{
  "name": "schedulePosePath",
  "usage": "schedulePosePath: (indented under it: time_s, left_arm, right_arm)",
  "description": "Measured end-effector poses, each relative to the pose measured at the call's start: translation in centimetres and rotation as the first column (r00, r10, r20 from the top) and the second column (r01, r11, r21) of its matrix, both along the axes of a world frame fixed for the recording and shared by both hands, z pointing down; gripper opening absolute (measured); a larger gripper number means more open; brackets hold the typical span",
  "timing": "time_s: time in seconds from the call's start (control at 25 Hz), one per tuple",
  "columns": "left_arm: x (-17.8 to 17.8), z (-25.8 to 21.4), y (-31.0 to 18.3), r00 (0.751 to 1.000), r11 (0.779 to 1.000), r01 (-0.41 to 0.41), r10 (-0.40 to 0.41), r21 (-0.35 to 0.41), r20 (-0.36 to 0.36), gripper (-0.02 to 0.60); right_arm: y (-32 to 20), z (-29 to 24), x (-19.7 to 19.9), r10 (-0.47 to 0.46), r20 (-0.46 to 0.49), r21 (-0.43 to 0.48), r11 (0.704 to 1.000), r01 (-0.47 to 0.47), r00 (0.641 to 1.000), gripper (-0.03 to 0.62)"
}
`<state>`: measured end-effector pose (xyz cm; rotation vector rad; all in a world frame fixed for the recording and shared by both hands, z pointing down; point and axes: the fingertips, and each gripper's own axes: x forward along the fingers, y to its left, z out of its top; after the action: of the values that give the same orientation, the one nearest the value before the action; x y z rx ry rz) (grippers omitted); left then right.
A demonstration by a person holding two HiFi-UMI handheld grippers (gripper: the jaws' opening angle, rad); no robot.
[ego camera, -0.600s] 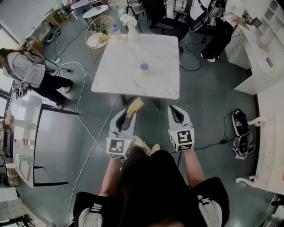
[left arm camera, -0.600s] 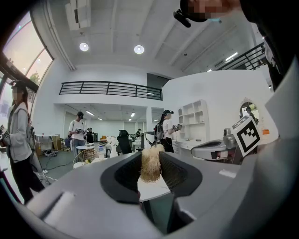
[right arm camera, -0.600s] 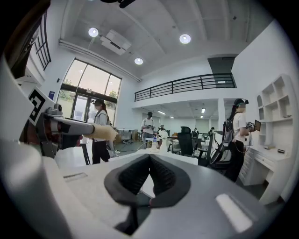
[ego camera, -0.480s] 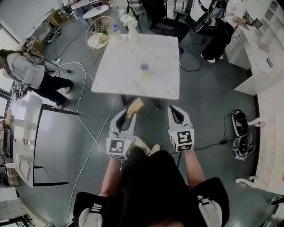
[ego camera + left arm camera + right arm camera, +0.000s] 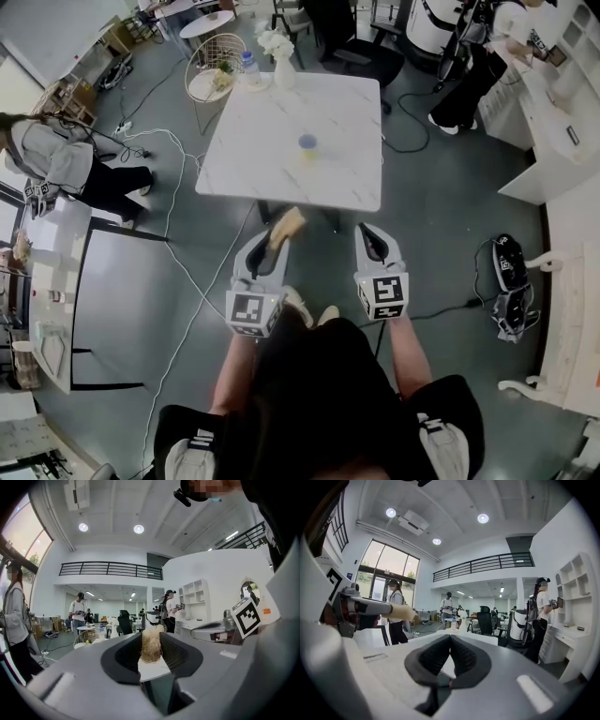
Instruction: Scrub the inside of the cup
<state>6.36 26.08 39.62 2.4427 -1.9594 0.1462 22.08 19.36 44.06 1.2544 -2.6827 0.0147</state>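
Head view: small purple cup [image 5: 307, 142]; left fingers [image 5: 123, 657] grip sponge [image 5: 151, 645], right fingers [image 5: 432, 658] closed

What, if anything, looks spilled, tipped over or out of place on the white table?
Nothing clearly stands out. The cup appears upright near the middle of the table. A faint yellowish patch lies right beside it; it is too small to tell whether it is a spill.
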Motion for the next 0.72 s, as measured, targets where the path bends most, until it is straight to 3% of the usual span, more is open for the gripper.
schedulePosePath:
  time_s: [0.36,0.72]
  left_arm:
    - [-1.6,0.5,-3.0,1.000,1.000,-0.018,0.018,-0.025,0.018,0.126]
    - [-7.0,-0.2,-9.5,0.997,0.996,-0.081,0.081,-0.027,0.001,0.126]
  right_arm:
    - [-1.7,1.1,-1.5,0.008,-0.008,-0.031,0.999,-0.009,1.000,0.003]
    - [-7.5,-0.2,-5.2,0.105,0.005,-0.019,0.994,-0.105,0.994,0.003]
